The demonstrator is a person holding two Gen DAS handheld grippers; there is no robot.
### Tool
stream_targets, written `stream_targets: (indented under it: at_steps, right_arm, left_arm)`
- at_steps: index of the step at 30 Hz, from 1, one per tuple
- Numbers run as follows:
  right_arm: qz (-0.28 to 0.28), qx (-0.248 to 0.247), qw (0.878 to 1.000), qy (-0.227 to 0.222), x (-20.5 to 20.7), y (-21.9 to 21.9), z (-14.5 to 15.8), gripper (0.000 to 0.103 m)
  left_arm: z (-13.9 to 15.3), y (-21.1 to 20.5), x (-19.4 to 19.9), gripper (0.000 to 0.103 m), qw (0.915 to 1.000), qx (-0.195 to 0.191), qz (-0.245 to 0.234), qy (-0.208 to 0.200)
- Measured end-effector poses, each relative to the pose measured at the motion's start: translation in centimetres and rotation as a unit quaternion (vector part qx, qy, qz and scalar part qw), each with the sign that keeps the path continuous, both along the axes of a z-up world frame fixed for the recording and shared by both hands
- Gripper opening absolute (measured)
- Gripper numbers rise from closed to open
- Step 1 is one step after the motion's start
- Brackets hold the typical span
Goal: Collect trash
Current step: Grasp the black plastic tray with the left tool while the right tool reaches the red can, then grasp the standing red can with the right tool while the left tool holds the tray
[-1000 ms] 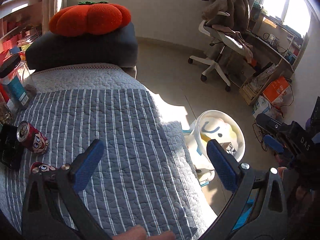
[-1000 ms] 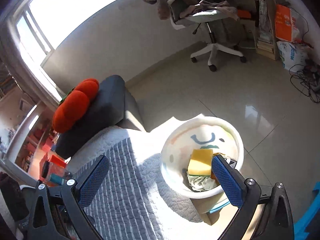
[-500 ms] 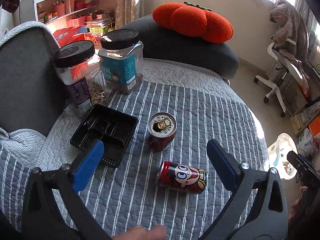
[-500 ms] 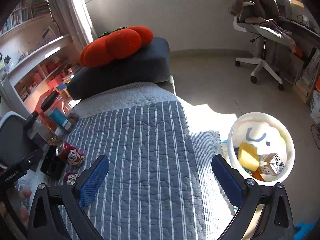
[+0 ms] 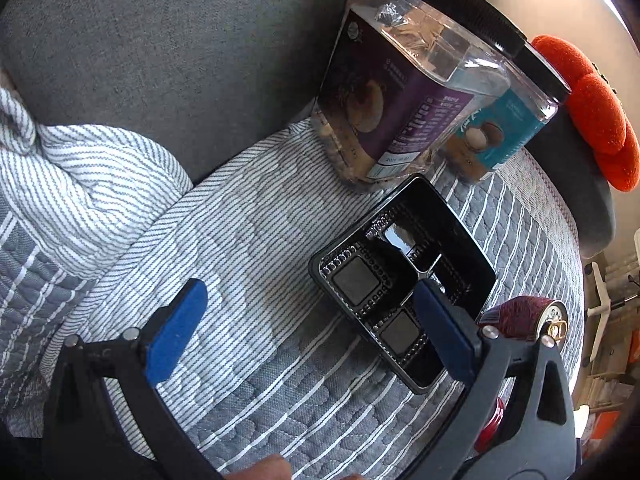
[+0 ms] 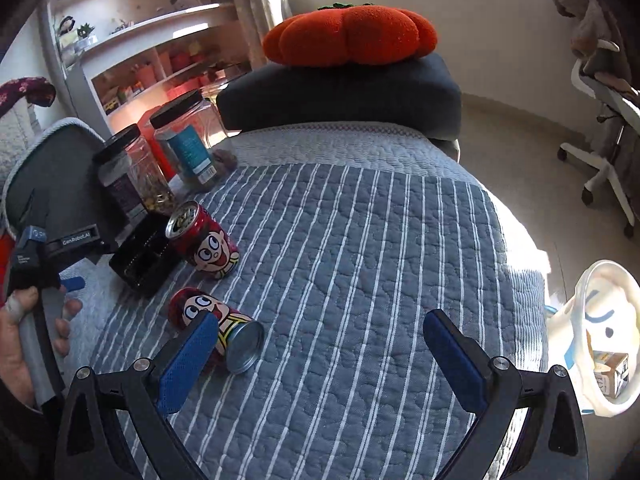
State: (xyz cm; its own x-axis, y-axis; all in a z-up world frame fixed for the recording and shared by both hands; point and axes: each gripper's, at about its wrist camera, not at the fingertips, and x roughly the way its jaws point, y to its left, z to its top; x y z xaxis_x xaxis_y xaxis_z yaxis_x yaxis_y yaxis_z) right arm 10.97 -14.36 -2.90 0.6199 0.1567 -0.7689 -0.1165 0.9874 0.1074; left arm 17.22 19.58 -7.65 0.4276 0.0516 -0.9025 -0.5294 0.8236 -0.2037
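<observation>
Reaching for trash on quilt [image 6: 360,240]. My left gripper [image 5: 308,332] gapes empty beside black tray [image 5: 404,280]; my right gripper [image 6: 320,360] also wide, empty, near fallen can [image 6: 216,330]. Next: straddle tray rim, squeeze, carry to bin [image 6: 600,320].

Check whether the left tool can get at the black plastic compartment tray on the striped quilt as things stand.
Probably yes: the left tool is open just short of the black plastic compartment tray, with nothing between them; one upright red can stands beside its far edge.
</observation>
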Motion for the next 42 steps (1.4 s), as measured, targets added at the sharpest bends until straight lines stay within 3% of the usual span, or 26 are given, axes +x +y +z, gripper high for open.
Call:
stream_targets:
  at_steps: [4, 8, 10, 12, 14, 17, 19, 27, 28, 30, 31, 38, 42]
  right_arm:
    - [0.041, -0.001, 0.999, 0.010, 0.9, 1.8, -1.2, 0.103]
    - [0.068, 0.007, 0.998, 0.015, 1.8, 2.9, -2.0, 0.103]
    - [0.084, 0.003, 0.996, 0.014, 2.1, 3.5, -2.3, 0.103]
    - [0.100, -0.002, 0.995, 0.016, 2.5, 4.2, -2.6, 0.103]
    - [0.120, -0.008, 0.993, 0.016, 2.8, 4.9, -3.0, 0.103]
    - [0.146, -0.014, 0.989, 0.016, 3.3, 6.0, -3.4, 0.103]
    - [0.161, -0.018, 0.987, 0.019, 3.6, 6.8, -3.7, 0.103]
    - [0.231, -0.036, 0.971, 0.048, 3.8, 9.8, -5.1, 0.103]
    - [0.237, -0.037, 0.970, 0.053, 3.9, 10.1, -5.4, 0.100]
    - [0.248, -0.044, 0.965, 0.069, 4.0, 10.6, -6.0, 0.070]
    - [0.250, -0.051, 0.964, 0.079, 4.1, 10.8, -6.3, 0.066]
    - [0.242, -0.048, 0.966, 0.077, 3.8, 10.6, -6.3, 0.061]
    - [0.232, -0.051, 0.969, 0.070, 3.5, 10.0, -5.8, 0.061]
  left_arm:
    - [-1.0, 0.3, 0.4, 0.094, 0.9995, -0.017, 0.026, 0.010]
    - [-2.4, 0.4, 0.8, 0.074, 0.9974, -0.060, 0.027, 0.029]
    - [-2.5, 0.2, 1.0, 0.068, 0.9973, -0.062, 0.023, 0.031]
    - [-2.3, -0.1, 1.1, 0.051, 0.9976, -0.063, 0.011, 0.025]
    - [-2.3, -0.6, 1.5, 0.026, 0.9971, -0.072, -0.006, 0.024]
    - [-2.1, -1.1, 1.3, 0.010, 0.9969, -0.072, -0.022, 0.023]
    - [-1.4, -1.1, 0.7, 0.006, 0.9973, -0.067, -0.025, 0.012]
    - [2.3, -0.8, -1.0, 0.006, 0.9968, -0.049, -0.039, -0.050]
    - [2.7, -0.9, -1.1, 0.006, 0.9965, -0.044, -0.040, -0.058]
    - [3.3, -0.9, -1.1, 0.006, 0.9959, -0.042, -0.041, -0.069]
    - [3.5, -1.0, -1.0, 0.006, 0.9957, -0.043, -0.041, -0.072]
    - [3.5, -0.1, -1.3, 0.006, 0.9945, -0.072, -0.033, -0.069]
    - [4.4, -0.5, -1.8, 0.006, 0.9939, -0.065, -0.038, -0.080]
